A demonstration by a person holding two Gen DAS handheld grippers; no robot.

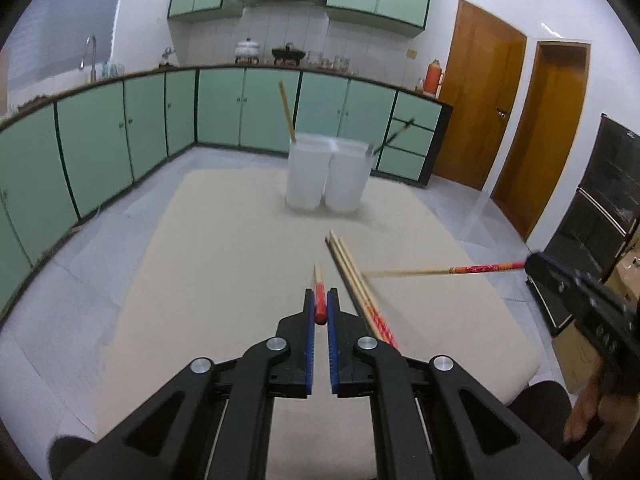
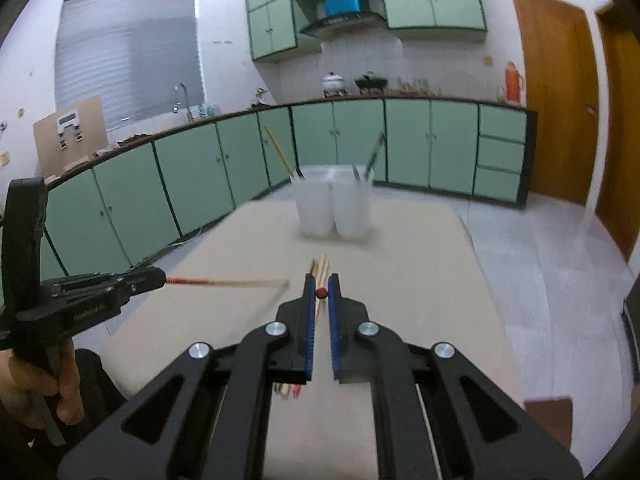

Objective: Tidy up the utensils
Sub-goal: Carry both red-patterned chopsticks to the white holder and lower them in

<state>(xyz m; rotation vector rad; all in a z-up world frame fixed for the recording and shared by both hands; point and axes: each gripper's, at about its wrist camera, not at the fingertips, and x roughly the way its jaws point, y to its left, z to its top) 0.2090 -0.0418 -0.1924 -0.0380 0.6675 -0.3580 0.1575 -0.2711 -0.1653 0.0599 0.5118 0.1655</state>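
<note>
In the left wrist view my left gripper is shut on the red end of a wooden chopstick that points ahead, above the beige table. Several more chopsticks lie on the table just to its right. At the right edge my right gripper holds a red-patterned chopstick pointing left. In the right wrist view the right gripper is shut on a red chopstick end. The left gripper holds its chopstick at the left. Two white cups stand ahead.
The left cup holds a wooden chopstick, the right cup a dark utensil. Green cabinets run along the left and back, wooden doors stand at the right. A hand grips the left tool. A black oven stands at the right.
</note>
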